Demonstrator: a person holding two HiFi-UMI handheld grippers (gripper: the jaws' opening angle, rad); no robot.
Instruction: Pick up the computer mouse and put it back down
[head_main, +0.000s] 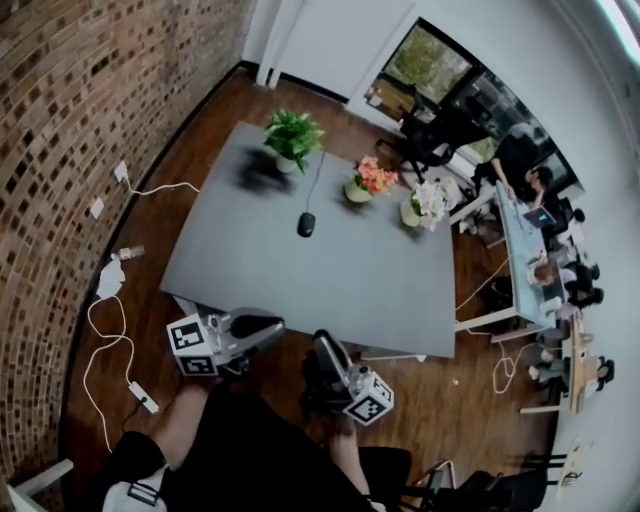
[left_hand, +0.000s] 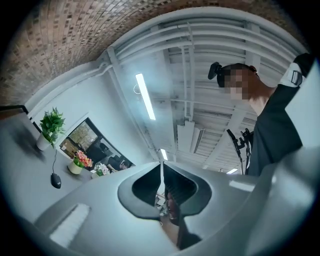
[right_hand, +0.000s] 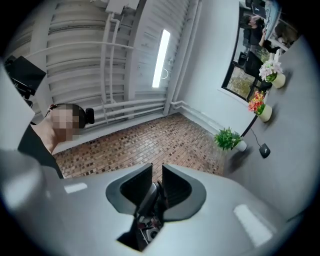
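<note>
Grey counter (head_main: 330, 280) stretches ahead of both claws, which hang off its near edge, noses tipped up toward the ceiling. Potted plants (head_main: 292, 138) stand at the far side, beyond the mouse. Left claw (left_hand: 161, 167) clenched on nothing. Right claw (right_hand: 156, 172) parted by a narrow slit, also empty. Computer mouse (head_main: 306, 224) lies well ahead of both, its cable (head_main: 318, 175) running away toward the plants. Judgement: choose one claw, spread it wide, tip it down, straddle the mouse's sides, and stay clear of the cable.
</note>
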